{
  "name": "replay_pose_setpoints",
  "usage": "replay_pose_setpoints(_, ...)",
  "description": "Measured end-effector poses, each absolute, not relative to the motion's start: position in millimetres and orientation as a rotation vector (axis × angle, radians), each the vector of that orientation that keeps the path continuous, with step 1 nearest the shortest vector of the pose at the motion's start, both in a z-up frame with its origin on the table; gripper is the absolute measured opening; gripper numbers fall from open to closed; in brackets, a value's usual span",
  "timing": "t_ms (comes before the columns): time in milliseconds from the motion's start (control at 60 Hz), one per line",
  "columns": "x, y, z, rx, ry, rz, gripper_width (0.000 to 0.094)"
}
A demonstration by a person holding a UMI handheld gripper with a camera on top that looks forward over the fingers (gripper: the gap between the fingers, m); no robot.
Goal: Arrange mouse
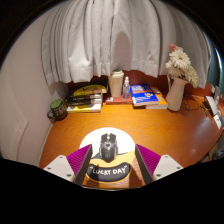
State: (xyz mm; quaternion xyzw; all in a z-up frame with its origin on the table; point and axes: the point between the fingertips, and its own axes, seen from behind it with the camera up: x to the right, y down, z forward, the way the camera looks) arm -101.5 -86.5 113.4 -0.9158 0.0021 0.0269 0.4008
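Note:
A black mouse [108, 148] sits on a round white mouse pad [108, 134] with a black wrist rest [107, 172] that reads "LUCKY DAY". The pad lies on the wooden table [160, 125], near its front edge. My gripper [112, 165] is open. Its two fingers, with purple pads [79, 159], stand on either side of the pad and wrist rest. The mouse lies between the fingers, slightly ahead of their tips, with a gap on each side.
At the back of the table are a stack of books [86, 98] on the left, a white box [116, 83] and a small bottle [126, 88] in the middle, and blue books [147, 97] and a vase of flowers [177, 88] on the right. A dark jar [57, 108] stands far left. White curtains [110, 35] hang behind.

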Motion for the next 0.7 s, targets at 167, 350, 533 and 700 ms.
replay_pose_setpoints(167, -91, -142, 177, -2.196, -0.056, 0.066, 0.0852)
replay_pose_setpoints(350, -72, -192, 211, -2.125, -0.043, 0.097, 0.0849)
replay_pose_setpoints(533, -51, -224, 213, -2.106, -0.028, 0.084, 0.0842)
replay_pose_setpoints(700, -39, -240, 219, -2.089, -0.008, 0.092, 0.0843)
